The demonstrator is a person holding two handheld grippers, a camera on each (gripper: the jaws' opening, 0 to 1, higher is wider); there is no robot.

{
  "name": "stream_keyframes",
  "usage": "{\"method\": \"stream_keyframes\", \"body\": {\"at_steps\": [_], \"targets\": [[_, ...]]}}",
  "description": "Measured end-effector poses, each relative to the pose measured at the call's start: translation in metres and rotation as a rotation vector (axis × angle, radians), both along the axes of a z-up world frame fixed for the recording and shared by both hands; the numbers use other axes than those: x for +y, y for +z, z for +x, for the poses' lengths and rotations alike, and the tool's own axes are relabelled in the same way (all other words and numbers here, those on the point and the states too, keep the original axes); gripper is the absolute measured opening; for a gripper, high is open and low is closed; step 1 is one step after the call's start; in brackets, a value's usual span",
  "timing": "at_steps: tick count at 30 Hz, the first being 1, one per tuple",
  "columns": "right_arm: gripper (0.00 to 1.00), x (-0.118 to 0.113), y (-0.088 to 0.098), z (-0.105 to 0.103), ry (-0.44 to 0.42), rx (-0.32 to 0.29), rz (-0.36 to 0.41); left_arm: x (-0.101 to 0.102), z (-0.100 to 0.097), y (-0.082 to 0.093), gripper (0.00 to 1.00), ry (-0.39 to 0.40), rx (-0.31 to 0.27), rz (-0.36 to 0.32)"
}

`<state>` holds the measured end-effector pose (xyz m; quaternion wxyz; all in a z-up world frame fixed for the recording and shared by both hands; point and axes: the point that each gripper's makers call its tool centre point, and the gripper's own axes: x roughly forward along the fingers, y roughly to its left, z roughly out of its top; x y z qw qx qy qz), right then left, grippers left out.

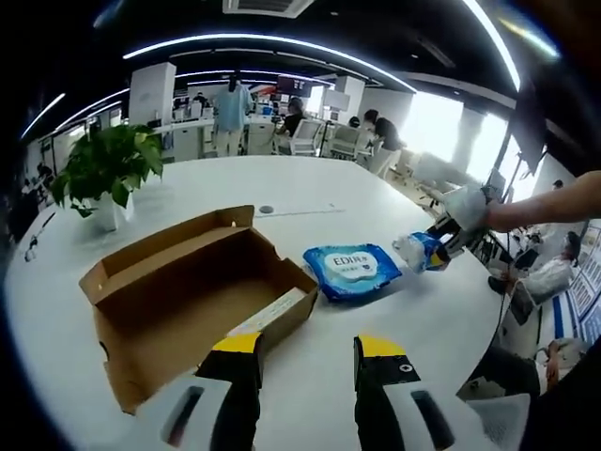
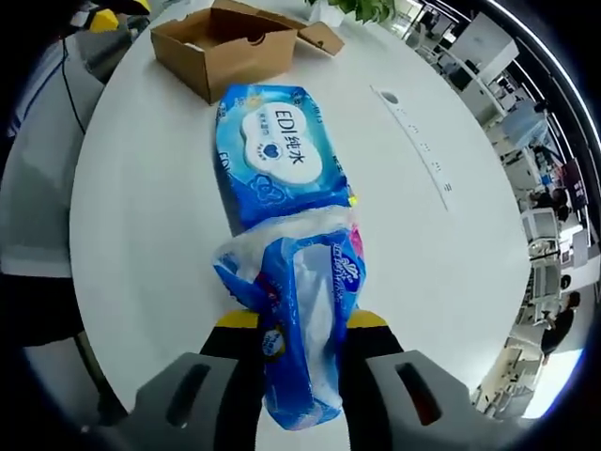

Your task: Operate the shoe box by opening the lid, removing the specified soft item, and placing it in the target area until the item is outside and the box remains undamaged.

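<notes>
1. Shoe box (image 1: 192, 296) in the left gripper view: one brown cardboard box, lid off or folded back, lying open on the round white table (image 1: 310, 202); far flap raised along the back edge; a pale strip of something inside near the right corner, too small to identify.
2. Just right of the box, apart from it, one blue wipes pack (image 1: 353, 270) flat on the table; beyond that, the right gripper (image 1: 441, 246) reaching in from the right on a gloved hand, clenched on a blue-and-white tissue pack (image 1: 418, 251); pack partly hidden by the jaws.
3. Left gripper (image 1: 308, 357) at the bottom, yellow-tipped jaws parted with nothing between them, hovering near the box's front corner.
4. Room: open office, curved ceiling lights, bright windows at right; one potted plant (image 1: 105, 169) at the table's far left; several people at desks behind, blurred.
5. Right gripper view: right gripper (image 2: 301, 324) closed on the tissue pack (image 2: 305, 319), crumpled wrapper bulging up between the jaws, lower end cut off by them.
6. Wipes pack (image 2: 280, 150) directly ahead, touching or overlapping the tissue pack's far end; cannot tell which.
7. Shoe box (image 2: 225, 42) farther off at the table's (image 2: 451, 272) far side, open; leaves at the top edge, cropped.
</notes>
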<state>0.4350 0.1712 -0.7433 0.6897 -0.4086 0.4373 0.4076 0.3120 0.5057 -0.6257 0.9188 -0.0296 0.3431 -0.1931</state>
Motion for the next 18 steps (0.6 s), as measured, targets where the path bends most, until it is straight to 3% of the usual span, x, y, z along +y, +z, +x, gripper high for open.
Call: {"method": "stream_keyframes", "body": {"at_steps": [7,18], "targets": [[0.27,-0.004,-0.02,0.008,-0.009,0.013,-0.04,0.011,-0.001,-0.003,0.39,0.023,0.015,0.016],[0.31,-0.004,-0.034,0.015,0.022,0.013,-0.064,0.016,0.005,-0.005,0.39,0.04,0.023,0.021]]}}
